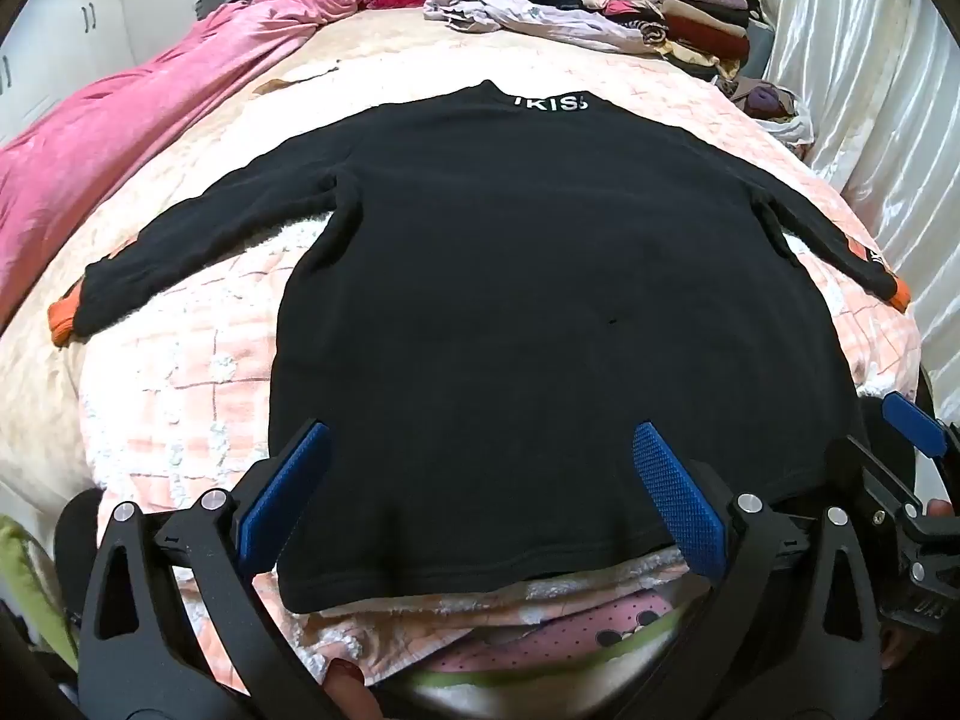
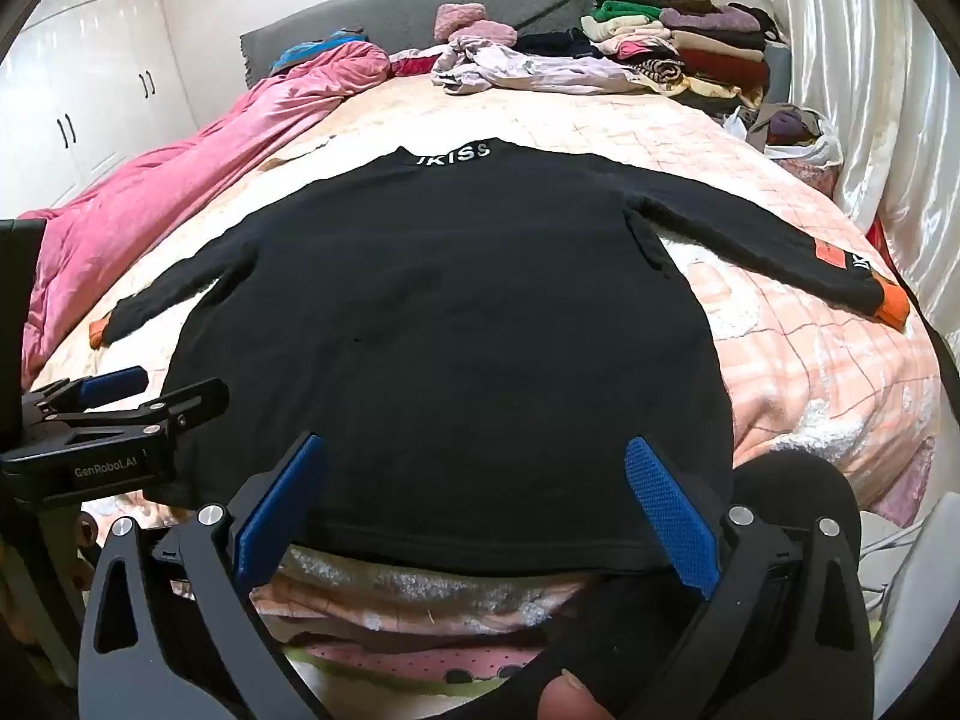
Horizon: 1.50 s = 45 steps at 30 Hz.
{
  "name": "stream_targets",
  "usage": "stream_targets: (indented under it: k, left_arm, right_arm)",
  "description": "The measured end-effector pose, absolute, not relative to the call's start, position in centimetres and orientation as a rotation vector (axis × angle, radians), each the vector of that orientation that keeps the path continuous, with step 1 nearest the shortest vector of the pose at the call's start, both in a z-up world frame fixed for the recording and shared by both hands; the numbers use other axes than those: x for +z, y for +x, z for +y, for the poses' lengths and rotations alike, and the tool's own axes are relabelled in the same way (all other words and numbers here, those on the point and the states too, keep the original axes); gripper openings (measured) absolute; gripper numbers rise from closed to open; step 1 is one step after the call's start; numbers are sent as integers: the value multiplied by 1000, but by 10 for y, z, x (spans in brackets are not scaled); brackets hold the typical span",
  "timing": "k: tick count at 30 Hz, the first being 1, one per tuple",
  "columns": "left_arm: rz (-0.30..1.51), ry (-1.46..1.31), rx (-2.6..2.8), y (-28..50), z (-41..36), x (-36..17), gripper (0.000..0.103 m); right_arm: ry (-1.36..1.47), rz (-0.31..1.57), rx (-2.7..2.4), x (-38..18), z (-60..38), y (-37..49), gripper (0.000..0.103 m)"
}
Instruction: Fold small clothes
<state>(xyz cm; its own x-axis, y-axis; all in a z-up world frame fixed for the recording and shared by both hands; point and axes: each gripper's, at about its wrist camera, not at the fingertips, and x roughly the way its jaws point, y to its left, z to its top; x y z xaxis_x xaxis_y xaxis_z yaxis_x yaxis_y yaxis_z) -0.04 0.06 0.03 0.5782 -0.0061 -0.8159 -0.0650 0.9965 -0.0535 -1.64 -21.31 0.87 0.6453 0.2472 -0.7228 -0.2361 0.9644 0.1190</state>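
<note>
Black long-sleeved top (image 1: 540, 312) spread flat on the bed, filling the centre of the frame, collar with white lettering at the upper middle, both sleeves stretched out sideways, orange cuffs at far left and right, hem nearest the camera

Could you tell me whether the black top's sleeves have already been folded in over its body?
No, the black top lies flat on the bed with both orange-cuffed sleeves spread out sideways.
</note>
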Motion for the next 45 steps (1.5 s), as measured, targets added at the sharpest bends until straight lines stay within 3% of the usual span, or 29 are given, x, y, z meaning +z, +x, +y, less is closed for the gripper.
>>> stream_targets:
  k: [45]
  left_arm:
    - [958, -64, 37, 1, 0, 1, 95]
  right_arm:
    - [16, 840, 276, 8, -214, -14, 99]
